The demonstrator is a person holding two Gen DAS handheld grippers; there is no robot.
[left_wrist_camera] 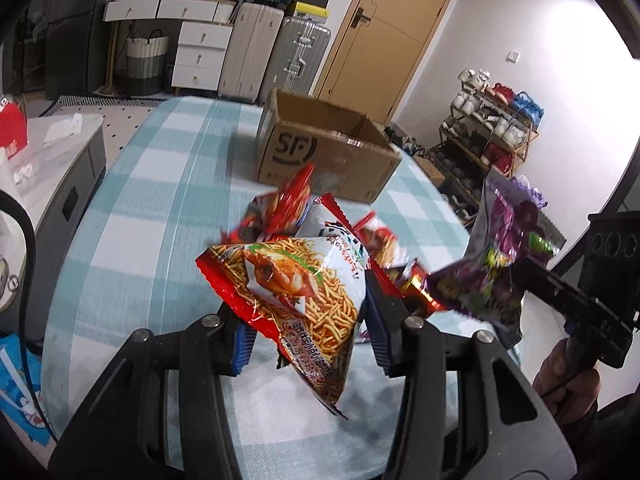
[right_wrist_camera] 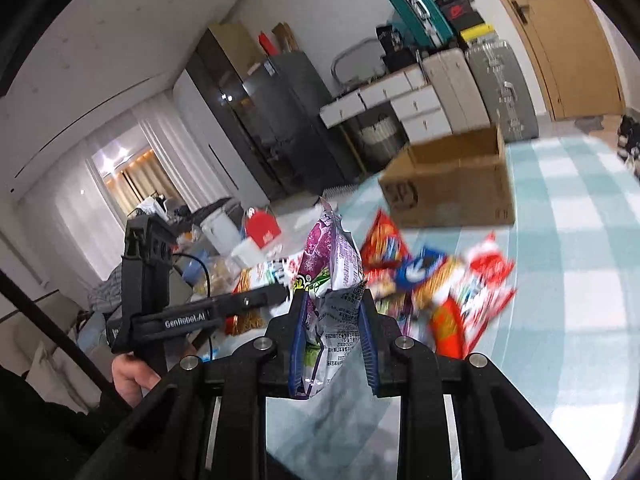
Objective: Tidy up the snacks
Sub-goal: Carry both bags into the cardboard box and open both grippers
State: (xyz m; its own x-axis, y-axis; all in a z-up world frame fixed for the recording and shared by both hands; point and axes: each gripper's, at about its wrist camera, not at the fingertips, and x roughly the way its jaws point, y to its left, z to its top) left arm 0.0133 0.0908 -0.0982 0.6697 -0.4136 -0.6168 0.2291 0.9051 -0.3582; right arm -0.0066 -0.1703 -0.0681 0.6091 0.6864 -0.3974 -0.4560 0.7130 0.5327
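My left gripper point(left_wrist_camera: 310, 320) is shut on a red bag of noodle snacks point(left_wrist_camera: 296, 288), held tilted above the cloth. To its right, my right gripper point(left_wrist_camera: 524, 276) is shut on a purple snack bag point(left_wrist_camera: 496, 264). In the right wrist view the purple bag point(right_wrist_camera: 336, 256) stands upright between the blue pads of the right gripper point(right_wrist_camera: 334, 300). The left gripper point(right_wrist_camera: 276, 294) reaches in from the left there, with the noodle bag point(right_wrist_camera: 248, 316) partly hidden behind it. A pile of several snack bags point(left_wrist_camera: 288, 204) point(right_wrist_camera: 460, 280) lies on the table. Behind it stands an open cardboard box point(left_wrist_camera: 328, 156) point(right_wrist_camera: 452, 184).
The table point(left_wrist_camera: 160, 200) point(right_wrist_camera: 580, 240) has a teal check cloth. A grey side cabinet point(left_wrist_camera: 60, 184) stands left of it and a shoe rack point(left_wrist_camera: 492, 136) to its right. Suitcases point(left_wrist_camera: 280, 52), white drawers point(left_wrist_camera: 200, 56) and a wooden door point(left_wrist_camera: 392, 32) line the far wall. A hand point(left_wrist_camera: 560, 376) holds the right gripper.
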